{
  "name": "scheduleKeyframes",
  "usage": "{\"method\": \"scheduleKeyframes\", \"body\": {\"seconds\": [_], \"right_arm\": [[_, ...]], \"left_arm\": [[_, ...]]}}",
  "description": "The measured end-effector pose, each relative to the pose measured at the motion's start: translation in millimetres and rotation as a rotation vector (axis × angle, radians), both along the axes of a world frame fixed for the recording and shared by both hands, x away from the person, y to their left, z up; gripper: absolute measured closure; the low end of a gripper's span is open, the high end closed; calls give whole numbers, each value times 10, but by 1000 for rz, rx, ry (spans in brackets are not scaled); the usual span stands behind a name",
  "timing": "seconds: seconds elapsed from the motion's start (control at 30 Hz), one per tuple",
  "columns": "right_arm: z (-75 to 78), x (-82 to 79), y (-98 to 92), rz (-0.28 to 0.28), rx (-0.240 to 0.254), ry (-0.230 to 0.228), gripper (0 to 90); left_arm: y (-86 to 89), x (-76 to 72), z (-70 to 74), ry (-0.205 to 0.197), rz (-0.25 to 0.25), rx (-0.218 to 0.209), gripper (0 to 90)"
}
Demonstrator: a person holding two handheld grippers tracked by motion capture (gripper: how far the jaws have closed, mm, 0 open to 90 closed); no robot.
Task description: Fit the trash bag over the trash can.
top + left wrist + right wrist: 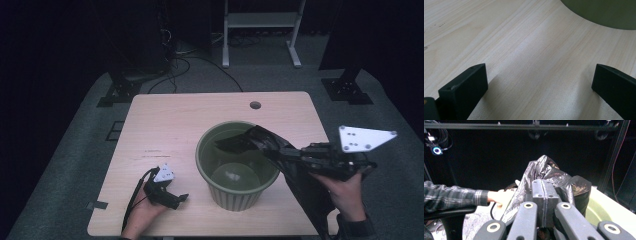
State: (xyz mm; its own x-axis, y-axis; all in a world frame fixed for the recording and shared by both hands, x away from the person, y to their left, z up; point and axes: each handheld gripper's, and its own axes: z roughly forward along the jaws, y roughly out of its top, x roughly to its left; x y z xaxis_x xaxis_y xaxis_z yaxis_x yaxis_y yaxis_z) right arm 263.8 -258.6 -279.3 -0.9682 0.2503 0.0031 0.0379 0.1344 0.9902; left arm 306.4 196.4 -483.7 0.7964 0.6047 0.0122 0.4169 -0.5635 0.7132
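Note:
A green ribbed bin [236, 169] stands in the middle of the wooden table [165, 125]. My right gripper [272, 147] is shut on a black plastic bag [300, 185], holding it over the bin's right rim; the bag's top edge reaches across the bin's mouth and the rest hangs down off the table's right side. In the right gripper view the jaws meet with the bag [544, 171] bunched around them and the bin's rim [604, 202] behind. My left gripper [181, 199] rests on the table left of the bin, open and empty, its fingers [464, 87] wide apart over bare wood.
A round cable hole [255, 105] is near the table's far edge. A white shelf frame [262, 30] and black stands sit on the grey floor beyond. A person's plaid sleeve [451, 193] appears in the right gripper view.

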Motion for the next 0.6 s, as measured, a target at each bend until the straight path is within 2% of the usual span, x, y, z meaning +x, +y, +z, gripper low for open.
{"method": "scheduleKeyframes", "body": {"seconds": [0.23, 0.4, 0.53, 0.6], "right_arm": [[-144, 308, 393, 5, -103, 68, 898], [-160, 512, 655, -33, -173, 96, 884], [-146, 602, 745, -76, -203, 115, 712], [-130, 601, 722, -96, -196, 109, 678]], "left_arm": [[0, 0, 0, 0, 0, -1, 0], [0, 0, 0, 0, -1, 0, 0], [0, 0, 0, 0, -1, 0, 0], [0, 0, 0, 0, -1, 0, 0]]}}
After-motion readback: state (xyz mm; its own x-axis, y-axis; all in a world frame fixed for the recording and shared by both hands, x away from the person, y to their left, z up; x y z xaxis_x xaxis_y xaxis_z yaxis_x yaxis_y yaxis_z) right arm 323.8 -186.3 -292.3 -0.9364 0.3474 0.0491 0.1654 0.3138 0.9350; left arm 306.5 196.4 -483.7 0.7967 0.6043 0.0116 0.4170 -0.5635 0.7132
